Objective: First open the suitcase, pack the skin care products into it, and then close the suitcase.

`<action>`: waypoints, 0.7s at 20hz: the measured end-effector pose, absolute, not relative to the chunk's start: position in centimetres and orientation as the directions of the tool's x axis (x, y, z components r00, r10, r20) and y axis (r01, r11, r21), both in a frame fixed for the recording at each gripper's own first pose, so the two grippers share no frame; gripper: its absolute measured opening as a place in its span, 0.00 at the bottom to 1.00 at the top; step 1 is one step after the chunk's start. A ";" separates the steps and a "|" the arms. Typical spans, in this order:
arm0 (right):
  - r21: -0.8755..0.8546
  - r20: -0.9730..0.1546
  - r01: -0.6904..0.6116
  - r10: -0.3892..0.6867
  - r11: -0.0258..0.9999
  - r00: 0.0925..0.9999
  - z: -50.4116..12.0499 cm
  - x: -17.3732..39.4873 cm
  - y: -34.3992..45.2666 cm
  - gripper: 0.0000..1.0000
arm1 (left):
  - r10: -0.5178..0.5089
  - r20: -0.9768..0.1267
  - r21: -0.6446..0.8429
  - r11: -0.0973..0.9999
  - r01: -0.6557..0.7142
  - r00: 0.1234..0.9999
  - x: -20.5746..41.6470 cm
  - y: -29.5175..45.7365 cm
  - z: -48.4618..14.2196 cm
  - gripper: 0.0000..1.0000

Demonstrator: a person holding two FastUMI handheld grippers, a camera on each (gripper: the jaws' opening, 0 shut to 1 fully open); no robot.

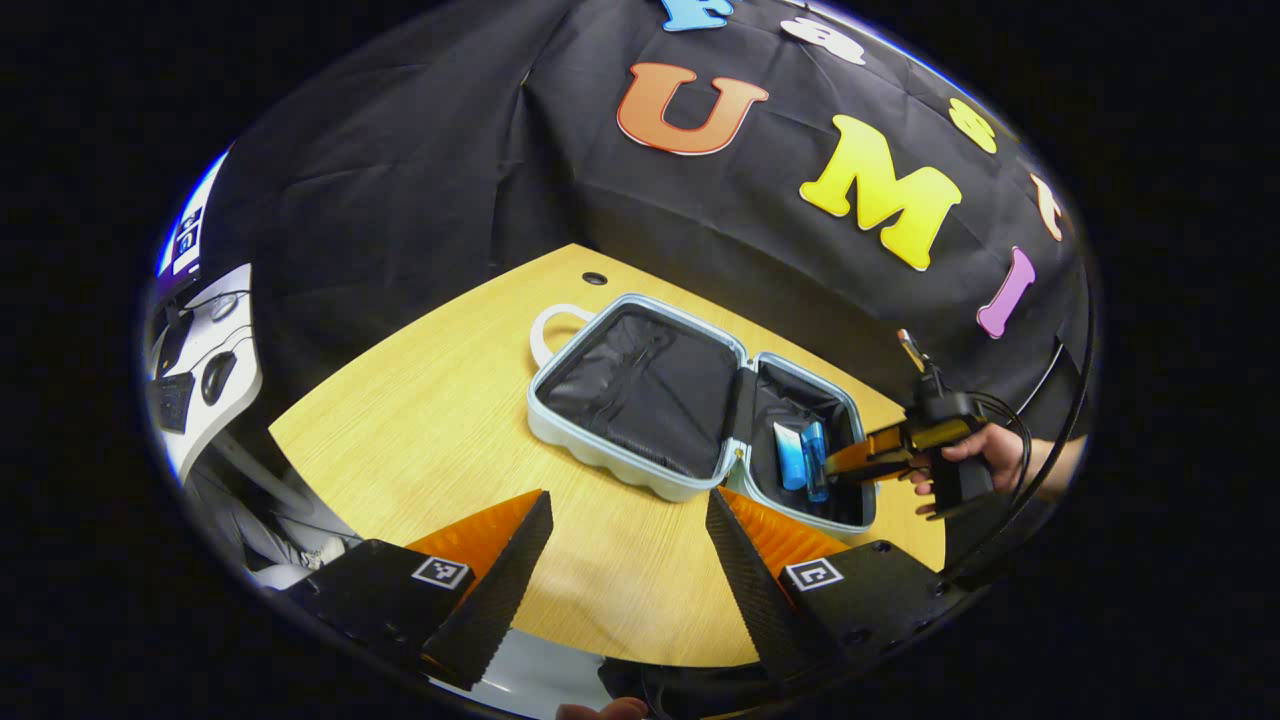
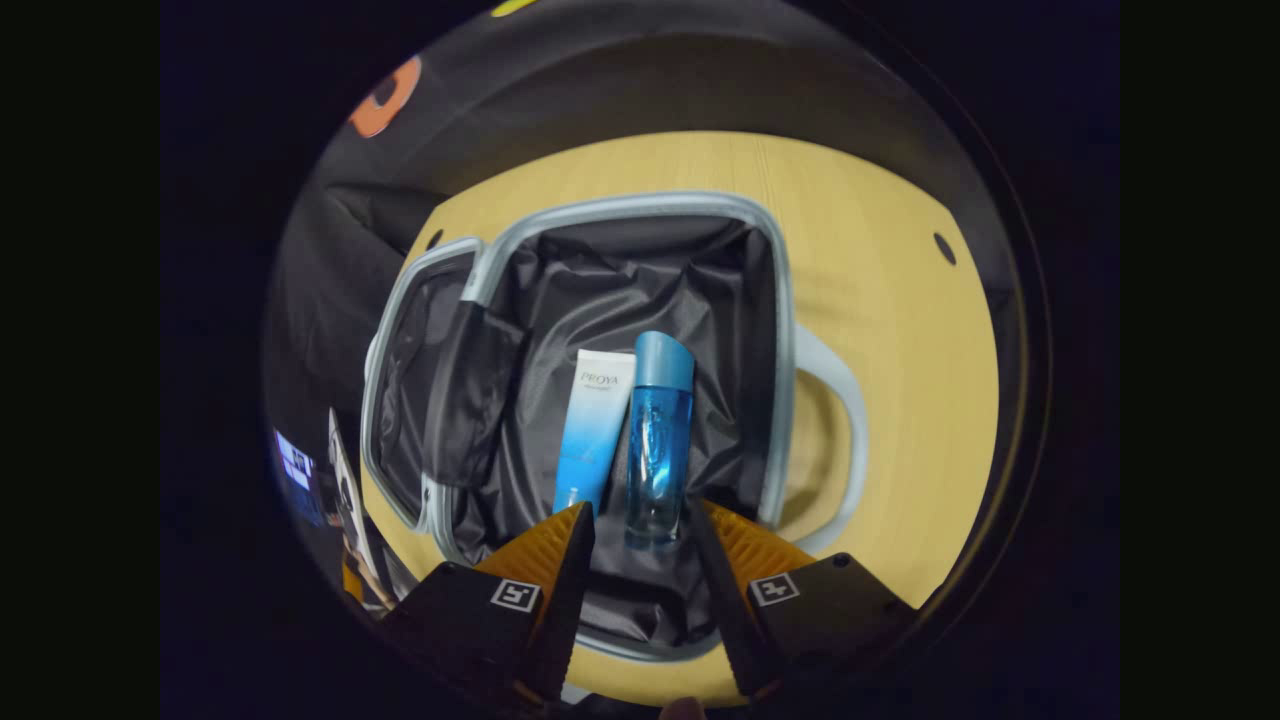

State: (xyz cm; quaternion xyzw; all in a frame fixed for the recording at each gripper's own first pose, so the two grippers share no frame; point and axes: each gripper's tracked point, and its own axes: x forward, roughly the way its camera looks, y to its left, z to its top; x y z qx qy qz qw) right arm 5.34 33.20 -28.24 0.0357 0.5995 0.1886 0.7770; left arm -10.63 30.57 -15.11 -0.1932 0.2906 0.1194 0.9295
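A pale blue suitcase (image 1: pixel 600 455) lies open flat on the wooden table, both halves lined in black. In its right half lie a white-and-blue tube (image 1: pixel 788 455) and a blue bottle (image 1: pixel 815 460), side by side. In the right gripper view the suitcase rim (image 2: pixel 780 300) frames the tube (image 2: pixel 595 430) and the bottle (image 2: pixel 658 440). My right gripper (image 2: pixel 642 512) is open, its fingertips on either side of the bottle's lower end without pressing it. The left gripper view shows that right gripper (image 1: pixel 865 458) reaching over the suitcase edge. My left gripper (image 1: pixel 630 510) hangs open above the table, in front of the suitcase.
The suitcase's white handle (image 1: pixel 545 325) sticks out at the far left, the other handle (image 2: pixel 840 420) at the right. The wooden table (image 1: pixel 430 420) has a cable hole (image 1: pixel 594 278). A person's hand (image 1: pixel 985 450) holds the right gripper. A white desk with devices (image 1: pixel 205 370) stands far left.
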 end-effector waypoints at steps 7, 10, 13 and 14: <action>0.095 -0.737 -0.514 0.408 0.852 0.539 -18.2 2.7 27.2 0.61 | 0.119 -0.506 -0.349 0.878 -0.329 0.854 -0.9 41.1 -17.9 0.98; 0.043 -0.677 -0.533 0.417 0.845 0.606 -15.2 1.2 24.4 0.62 | 0.124 -0.532 -0.418 0.822 -0.387 0.837 2.6 45.1 -21.0 0.98; 0.049 -0.648 -0.470 0.385 0.882 0.656 -14.0 0.9 21.1 0.61 | 0.117 -0.562 -0.475 0.765 -0.436 0.819 6.0 46.3 -24.5 0.96; 0.058 -0.653 -0.440 0.367 0.896 0.663 -14.1 0.7 20.3 0.61 | 0.111 -0.572 -0.473 0.765 -0.438 0.813 6.7 46.8 -25.5 0.96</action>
